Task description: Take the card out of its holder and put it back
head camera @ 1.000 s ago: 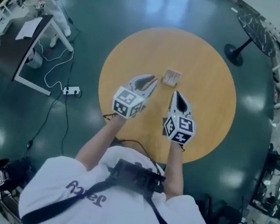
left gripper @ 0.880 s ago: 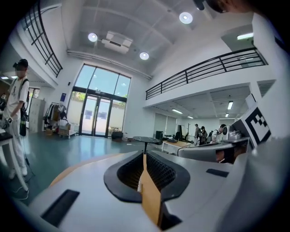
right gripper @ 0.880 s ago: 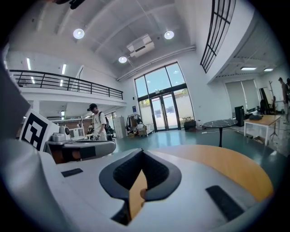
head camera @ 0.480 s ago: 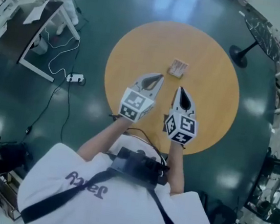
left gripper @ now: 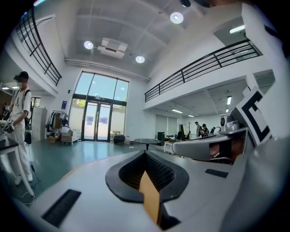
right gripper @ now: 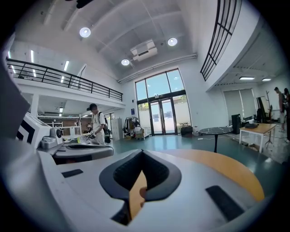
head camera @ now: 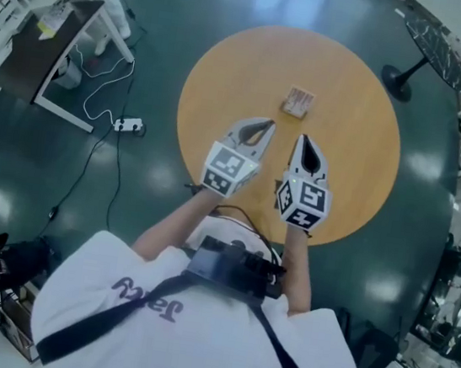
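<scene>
Two grippers, left (head camera: 264, 126) and right (head camera: 303, 140), are pressed together and empty, short of the holder (head camera: 298, 102) lying on the table (head camera: 220, 75). We judge removal not begun; next, reach forward, open, steady the holder.

"How does the right gripper (right gripper: 142, 153) stand?"

"Its fingers (right gripper: 163, 177) meet at the tips, with nothing between them."

"And beyond?"

"The round orange table (right gripper: 226, 170) curves off to the right. A person (right gripper: 96, 124) stands far off, left."

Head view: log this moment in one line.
left gripper: shut, empty | right gripper: shut, empty | card holder: on table, apart from both
</scene>
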`<state>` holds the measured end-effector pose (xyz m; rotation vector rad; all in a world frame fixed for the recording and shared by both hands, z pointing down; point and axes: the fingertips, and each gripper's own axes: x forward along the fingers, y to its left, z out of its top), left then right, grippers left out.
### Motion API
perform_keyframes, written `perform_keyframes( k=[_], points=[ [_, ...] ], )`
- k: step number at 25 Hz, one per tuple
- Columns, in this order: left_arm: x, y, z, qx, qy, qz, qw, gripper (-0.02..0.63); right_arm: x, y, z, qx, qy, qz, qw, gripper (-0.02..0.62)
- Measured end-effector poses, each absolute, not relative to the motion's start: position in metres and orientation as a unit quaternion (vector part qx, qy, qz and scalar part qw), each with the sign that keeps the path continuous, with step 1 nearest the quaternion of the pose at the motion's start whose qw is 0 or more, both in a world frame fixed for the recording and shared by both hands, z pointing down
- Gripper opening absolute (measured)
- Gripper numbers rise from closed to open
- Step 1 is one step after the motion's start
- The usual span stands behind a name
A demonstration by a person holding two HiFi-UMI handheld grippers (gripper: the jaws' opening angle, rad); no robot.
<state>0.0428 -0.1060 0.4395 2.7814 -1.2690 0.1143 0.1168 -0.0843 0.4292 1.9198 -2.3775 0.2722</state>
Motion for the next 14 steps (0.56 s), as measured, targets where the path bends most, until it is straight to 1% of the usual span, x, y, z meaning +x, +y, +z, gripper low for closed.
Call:
perform_keyframes(
  k=[14],
  points=[
    [0.058, -0.095, 0.438, 0.913, -0.404, 0.04, 0.041, 0.014, 0.135, -0.073, 0.43, 0.633, -0.768, 0.09, 0.028, 0.018]
  ],
)
